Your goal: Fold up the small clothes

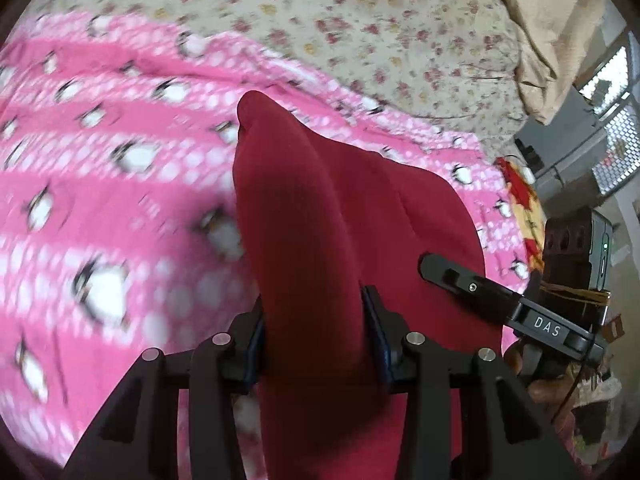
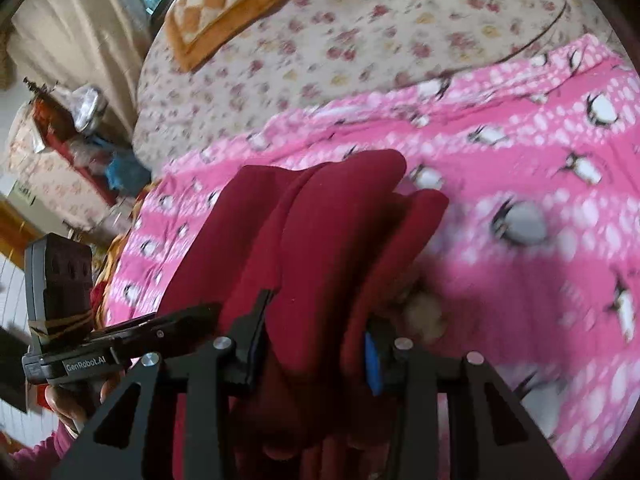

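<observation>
A dark red garment [image 1: 320, 208] hangs bunched between my two grippers above a pink penguin-print blanket [image 1: 100, 168]. My left gripper [image 1: 314, 320] is shut on one part of the red garment, with cloth filling the gap between its fingers. My right gripper [image 2: 314, 340] is shut on another part of the same garment [image 2: 320, 220], which drapes forward in thick folds. The right gripper also shows at the right of the left wrist view [image 1: 500, 300], and the left gripper at the left of the right wrist view [image 2: 120, 344]. The two are close together.
The pink blanket [image 2: 520, 200] lies on a floral bedsheet [image 2: 360, 40]. An orange checked cushion [image 2: 232, 0] lies at the far end. A beige curtain [image 1: 560, 40], a window grille and cluttered furniture [image 2: 60, 140] stand beyond the bed's edge.
</observation>
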`<state>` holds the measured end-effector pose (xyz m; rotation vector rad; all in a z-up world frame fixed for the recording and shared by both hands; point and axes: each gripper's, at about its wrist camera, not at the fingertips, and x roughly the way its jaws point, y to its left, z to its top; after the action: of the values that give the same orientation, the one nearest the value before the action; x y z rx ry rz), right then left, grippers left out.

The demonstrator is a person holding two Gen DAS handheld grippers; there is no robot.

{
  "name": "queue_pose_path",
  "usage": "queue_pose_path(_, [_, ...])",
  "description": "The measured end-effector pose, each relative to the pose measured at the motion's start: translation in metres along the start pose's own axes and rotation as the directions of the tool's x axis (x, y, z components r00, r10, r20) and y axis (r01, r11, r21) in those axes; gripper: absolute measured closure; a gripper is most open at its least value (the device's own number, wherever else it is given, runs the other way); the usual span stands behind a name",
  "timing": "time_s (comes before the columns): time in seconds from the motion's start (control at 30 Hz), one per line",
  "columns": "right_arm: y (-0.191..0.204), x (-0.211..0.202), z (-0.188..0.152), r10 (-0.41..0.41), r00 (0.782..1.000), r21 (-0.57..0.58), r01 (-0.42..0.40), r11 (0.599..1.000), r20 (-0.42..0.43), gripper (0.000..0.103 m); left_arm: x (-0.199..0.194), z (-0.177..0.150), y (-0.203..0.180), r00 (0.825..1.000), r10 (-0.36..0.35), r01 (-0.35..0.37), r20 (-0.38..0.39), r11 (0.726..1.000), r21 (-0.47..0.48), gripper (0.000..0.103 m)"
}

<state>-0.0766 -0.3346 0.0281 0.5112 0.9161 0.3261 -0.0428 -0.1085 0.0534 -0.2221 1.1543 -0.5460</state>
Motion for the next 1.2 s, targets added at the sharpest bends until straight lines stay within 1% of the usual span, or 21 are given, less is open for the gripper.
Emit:
queue_pose_path(0.07, [0.001, 0.011, -0.01, -0.01, 1.0, -0.001, 0.01, 1.0, -0.024, 0.059, 0.008, -0.013, 0.012, 0.999, 0.038, -0.039, -0.018, 0.999, -0.027, 0.08])
queue_pose_path(0.1, [0.0, 0.021, -0.016, -0.047, 0.998, -0.016, 0.047, 0.999, -0.037, 0.056, 0.013, -0.017, 0.018, 0.999, 0.039, -0.04, -0.027, 0.998, -0.044, 0.079])
queue_pose_path(0.17, [-0.001, 0.029, -0.026, -0.137, 0.99, -0.072, 0.135, 0.988, -0.028, 0.044, 0.018, -0.024, 0.026, 0.999, 0.043, -0.045, -0.027, 0.996, -0.074, 0.069])
queue_pose_path(0.23, [0.001, 0.023, -0.031, -0.158, 0.987, -0.096, 0.157, 0.983, -0.004, 0.042, 0.014, -0.027, 0.026, 0.998, 0.058, -0.058, -0.001, 0.995, -0.077, 0.065])
queue_pose_path(0.27, [0.005, 0.015, -0.033, -0.175, 0.985, -0.104, 0.174, 0.979, 0.004, 0.042, 0.011, -0.028, 0.024, 0.997, 0.08, -0.079, 0.008, 0.995, -0.065, 0.065])
queue_pose_path(0.37, [0.021, -0.01, -0.036, -0.209, 0.977, -0.141, 0.212, 0.967, 0.037, 0.042, 0.001, -0.03, 0.01, 0.981, 0.185, -0.185, 0.056, 0.983, 0.0, 0.065])
queue_pose_path(0.43, [0.034, -0.026, -0.04, -0.217, 0.974, -0.185, 0.226, 0.957, 0.067, 0.044, -0.007, -0.033, 0.003, 0.967, 0.232, -0.236, 0.108, 0.971, 0.029, 0.065])
queue_pose_path(0.5, [0.054, -0.045, -0.048, -0.205, 0.974, -0.257, 0.224, 0.94, 0.097, 0.051, -0.014, -0.037, -0.002, 0.953, 0.26, -0.269, 0.156, 0.962, 0.04, 0.065])
queue_pose_path(0.53, [0.063, -0.051, -0.052, -0.202, 0.974, -0.284, 0.224, 0.932, 0.106, 0.054, -0.016, -0.038, -0.002, 0.949, 0.268, -0.278, 0.166, 0.96, 0.039, 0.065])
queue_pose_path(0.6, [0.084, -0.06, -0.062, -0.169, 0.979, -0.352, 0.2, 0.914, 0.118, 0.058, -0.019, -0.039, 0.0, 0.947, 0.275, -0.283, 0.168, 0.959, 0.025, 0.065])
queue_pose_path(0.63, [0.093, -0.062, -0.069, -0.135, 0.986, -0.384, 0.164, 0.909, 0.103, 0.059, -0.02, -0.04, 0.001, 0.947, 0.277, -0.283, 0.166, 0.959, 0.015, 0.065])
queue_pose_path(0.7, [0.1, -0.058, -0.078, -0.119, 0.99, -0.41, 0.137, 0.902, 0.069, 0.059, -0.021, -0.04, 0.002, 0.946, 0.283, -0.286, 0.16, 0.958, -0.002, 0.065])
queue_pose_path(0.77, [0.097, -0.046, -0.087, -0.153, 0.988, -0.419, 0.153, 0.895, 0.033, 0.063, -0.026, -0.043, 0.003, 0.943, 0.286, -0.288, 0.169, 0.957, -0.007, 0.065])
queue_pose_path(0.83, [0.081, -0.028, -0.095, -0.228, 0.973, -0.394, 0.201, 0.897, -0.022, 0.067, -0.03, -0.046, 0.0, 0.939, 0.294, -0.298, 0.181, 0.955, -0.003, 0.065])
queue_pose_path(0.87, [0.075, -0.023, -0.099, -0.248, 0.968, -0.382, 0.215, 0.899, -0.04, 0.073, -0.032, -0.048, -0.002, 0.937, 0.295, -0.301, 0.186, 0.954, 0.002, 0.065])
queue_pose_path(0.9, [0.065, -0.016, -0.104, -0.259, 0.963, -0.359, 0.218, 0.907, -0.07, 0.075, -0.033, -0.05, -0.004, 0.935, 0.298, -0.306, 0.192, 0.952, 0.009, 0.065])
queue_pose_path(0.93, [0.059, -0.014, -0.106, -0.251, 0.965, -0.341, 0.211, 0.916, -0.08, 0.076, -0.034, -0.051, -0.006, 0.932, 0.303, -0.312, 0.197, 0.95, 0.015, 0.065])
queue_pose_path(1.0, [0.057, -0.018, -0.109, -0.232, 0.971, -0.323, 0.2, 0.925, -0.063, 0.076, -0.036, -0.053, -0.009, 0.925, 0.316, -0.328, 0.21, 0.944, 0.023, 0.065])
queue_pose_path(1.1, [0.064, -0.028, -0.106, -0.224, 0.973, -0.32, 0.197, 0.927, -0.051, 0.076, -0.04, -0.054, -0.014, 0.922, 0.318, -0.332, 0.219, 0.943, 0.03, 0.065])
queue_pose_path(1.17, [0.068, -0.037, -0.103, -0.213, 0.977, -0.309, 0.193, 0.931, -0.031, 0.072, -0.044, -0.055, -0.017, 0.919, 0.316, -0.332, 0.237, 0.943, 0.033, 0.065])
queue_pose_path(1.2, [0.071, -0.044, -0.101, -0.21, 0.978, -0.3, 0.198, 0.933, -0.007, 0.07, -0.047, -0.055, -0.019, 0.915, 0.317, -0.335, 0.249, 0.942, 0.033, 0.065])
